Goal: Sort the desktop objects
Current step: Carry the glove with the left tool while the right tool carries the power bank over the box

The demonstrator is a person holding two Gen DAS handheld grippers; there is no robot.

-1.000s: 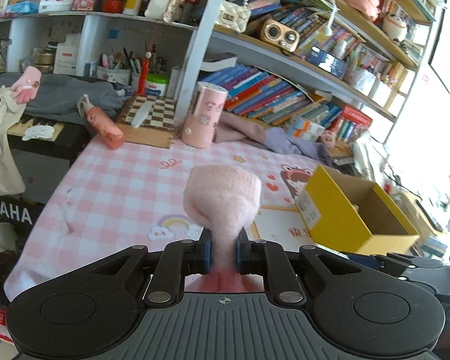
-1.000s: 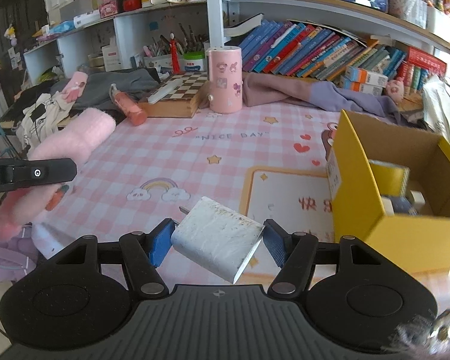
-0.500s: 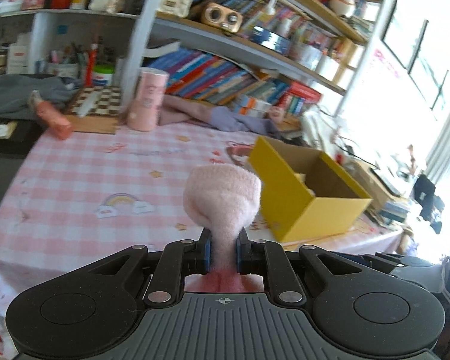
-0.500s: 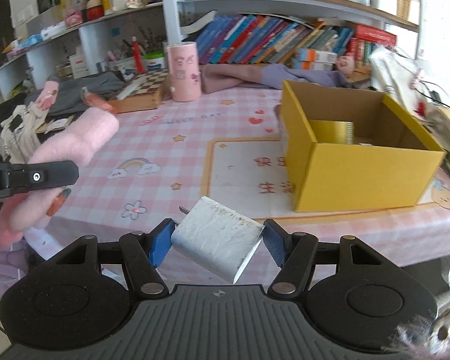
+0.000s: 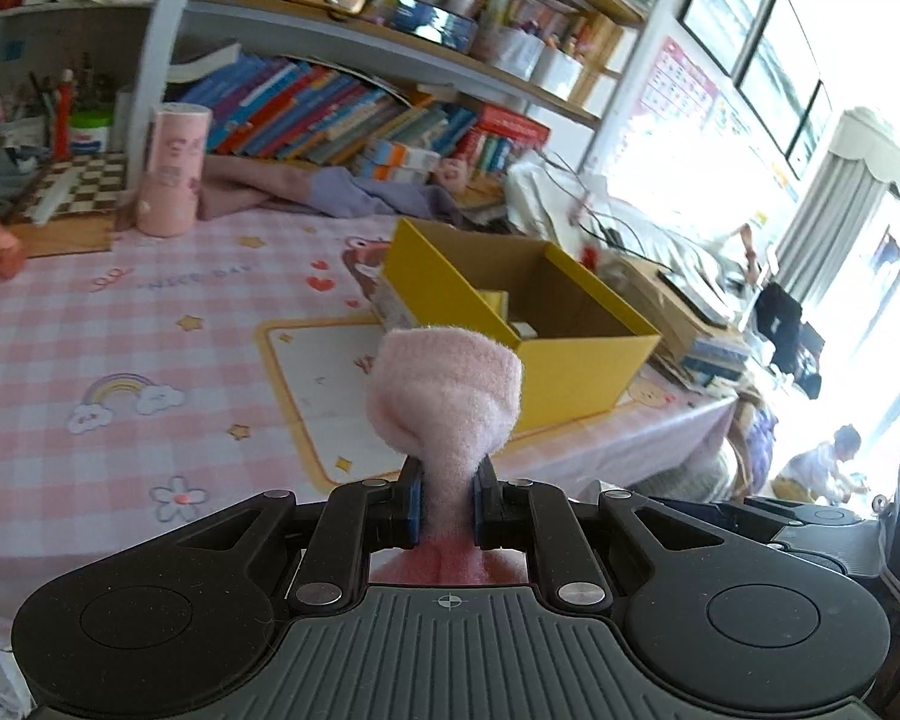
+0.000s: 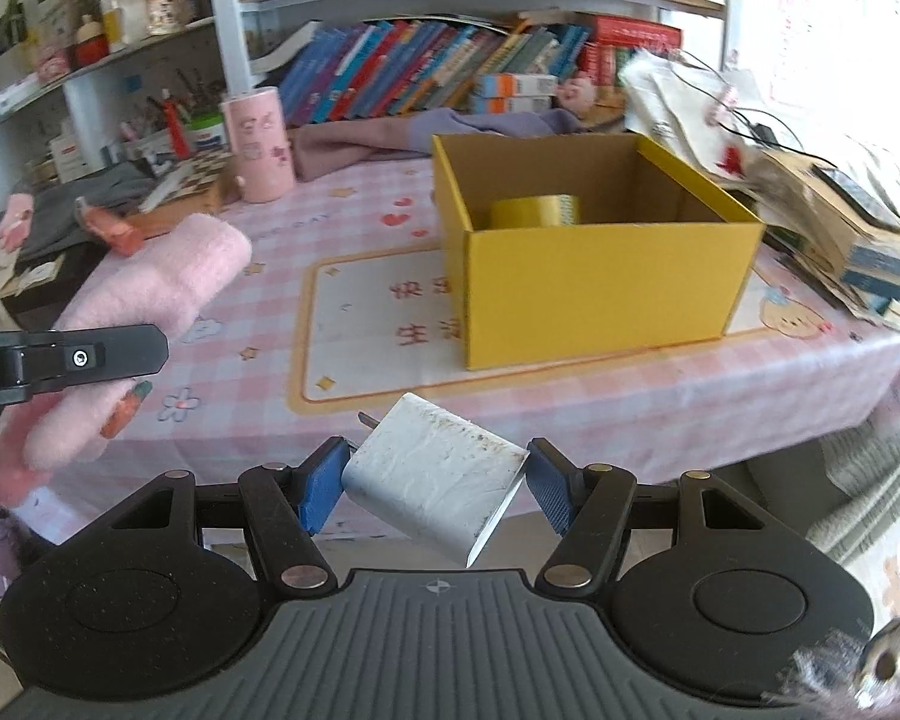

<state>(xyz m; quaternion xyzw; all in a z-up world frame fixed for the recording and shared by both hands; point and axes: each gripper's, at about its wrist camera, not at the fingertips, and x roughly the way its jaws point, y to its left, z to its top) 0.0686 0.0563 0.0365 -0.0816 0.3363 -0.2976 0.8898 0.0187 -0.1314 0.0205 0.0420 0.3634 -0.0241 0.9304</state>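
My left gripper is shut on a fluffy pink sock, held in the air short of the table's near edge. The sock also shows in the right wrist view, at the left. My right gripper is shut on a white plug charger, held tilted above the table's near edge. An open yellow cardboard box stands on the pink checked tablecloth ahead and to the right; a roll of yellow tape lies inside it. The box also shows in the left wrist view.
A pink cylindrical cup and a chessboard stand at the table's back. A pink-orange bottle lies at the far left. Purple cloth lies behind the box. Bookshelves run along the back; stacked books and boxes crowd the right side.
Both grippers have swung to the right and now face the yellow box, which sits nearer the middle of both views. Each grip is unchanged.
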